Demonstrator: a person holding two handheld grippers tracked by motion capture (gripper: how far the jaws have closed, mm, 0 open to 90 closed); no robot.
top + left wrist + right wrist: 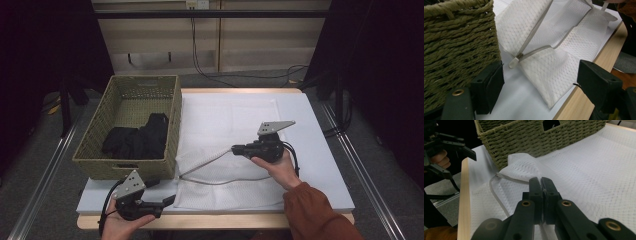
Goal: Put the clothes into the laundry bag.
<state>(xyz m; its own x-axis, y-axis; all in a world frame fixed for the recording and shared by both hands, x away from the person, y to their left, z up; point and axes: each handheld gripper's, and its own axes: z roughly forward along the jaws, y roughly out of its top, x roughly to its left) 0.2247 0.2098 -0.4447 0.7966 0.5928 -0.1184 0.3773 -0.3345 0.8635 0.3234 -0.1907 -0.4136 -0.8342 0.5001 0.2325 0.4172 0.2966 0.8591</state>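
The white mesh laundry bag (227, 150) lies flat along the table's front edge beside the wicker basket (95, 132). The right gripper (235, 149) pinches the bag's upper mouth edge, lifting it open; the left gripper (170, 200) waits wide open near the front-left corner, likely for the zipper pull (514, 62).

Basket (131, 125) blocks table's (320, 150) 9–10 o'clock side. Mesh bag (225, 130) covers centre. Bare strip at 3 o'clock, passable. Left gripper (172, 199) close under basket at 7.
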